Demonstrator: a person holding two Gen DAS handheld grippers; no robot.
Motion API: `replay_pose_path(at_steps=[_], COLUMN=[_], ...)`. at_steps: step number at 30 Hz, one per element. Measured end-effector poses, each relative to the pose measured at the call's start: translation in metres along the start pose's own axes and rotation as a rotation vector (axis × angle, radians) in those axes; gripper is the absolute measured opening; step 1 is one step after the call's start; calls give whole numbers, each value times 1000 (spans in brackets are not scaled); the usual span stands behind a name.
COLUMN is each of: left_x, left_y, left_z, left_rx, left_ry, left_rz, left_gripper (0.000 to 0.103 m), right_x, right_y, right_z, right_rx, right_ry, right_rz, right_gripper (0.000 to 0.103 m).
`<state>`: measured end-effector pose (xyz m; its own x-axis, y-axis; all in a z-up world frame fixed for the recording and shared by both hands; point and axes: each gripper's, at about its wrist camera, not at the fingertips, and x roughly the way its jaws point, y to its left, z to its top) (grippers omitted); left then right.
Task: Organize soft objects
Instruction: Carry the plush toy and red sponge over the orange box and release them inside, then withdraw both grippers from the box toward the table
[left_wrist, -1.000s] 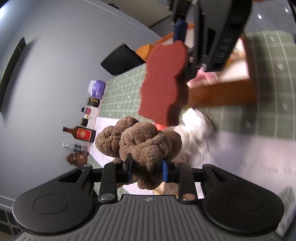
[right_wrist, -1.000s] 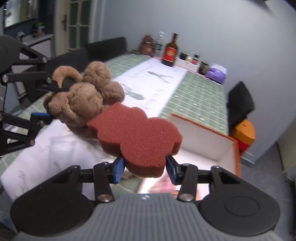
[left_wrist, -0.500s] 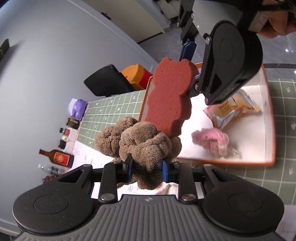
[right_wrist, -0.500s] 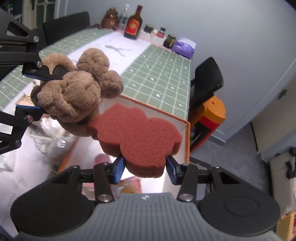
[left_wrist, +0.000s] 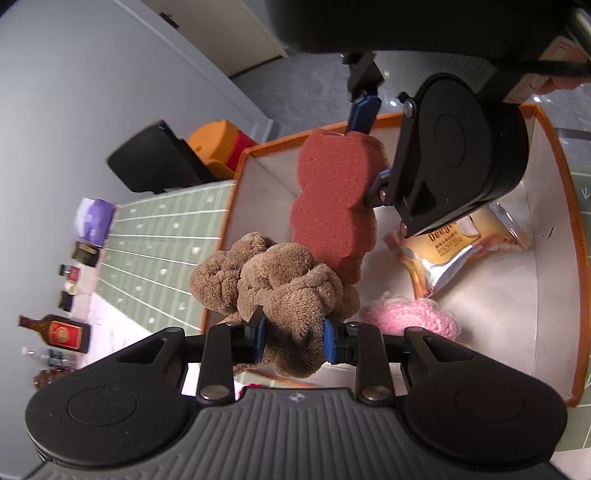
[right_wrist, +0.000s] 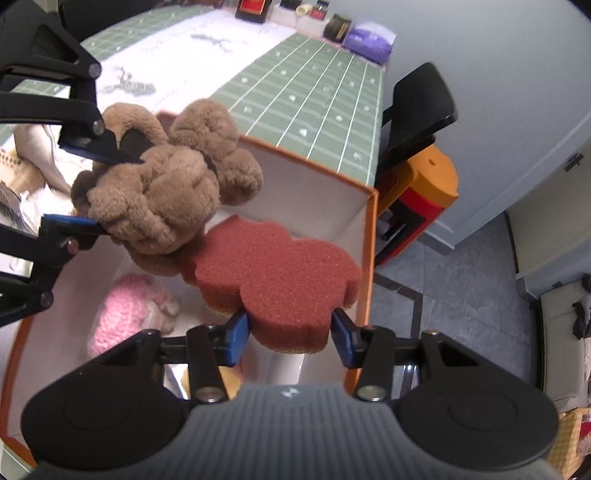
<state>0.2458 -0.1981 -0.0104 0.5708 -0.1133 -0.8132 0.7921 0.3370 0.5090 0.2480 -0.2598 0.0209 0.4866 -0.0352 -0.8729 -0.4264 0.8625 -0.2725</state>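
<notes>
My left gripper is shut on a brown plush knot toy, also in the right wrist view. My right gripper is shut on a red-brown lobed sponge, also in the left wrist view. Both are held over the orange-rimmed white box, whose wall also shows in the left wrist view, the toy touching the sponge. Inside the box lie a pink knitted item and a shiny yellow snack packet.
The box stands on a green grid tablecloth. Bottles and jars and a purple pack line the far table edge. A black chair and an orange-red object stand beyond the box. Crumpled bags lie left.
Both grippers have moved with their loads from above the table to over the box and lower into it. The box interior, pink item and packet now look much closer.
</notes>
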Motion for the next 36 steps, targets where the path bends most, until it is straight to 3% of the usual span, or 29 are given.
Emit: replay_pose_path(at_steps=[12,17,25,36], left_x=[41,45,32,-8], left_y=[0,3,1,9], left_z=[-2,-3,-1,-11], left_rx=[-19,-32,-37,-72], left_ry=[39,35,-3,-42], left_rz=[-52,-54,-46,-45], left_gripper=[35,42,61,62], right_x=[38,42,40,14], right_y=[4,6,15,23], right_z=[2,-2,-2,-2], right_rx=[-41,-56,-104,-122], right_ry=[41,56,64,36], right_rz=[7,6,2,-9], right_gripper=[48,48,59,62])
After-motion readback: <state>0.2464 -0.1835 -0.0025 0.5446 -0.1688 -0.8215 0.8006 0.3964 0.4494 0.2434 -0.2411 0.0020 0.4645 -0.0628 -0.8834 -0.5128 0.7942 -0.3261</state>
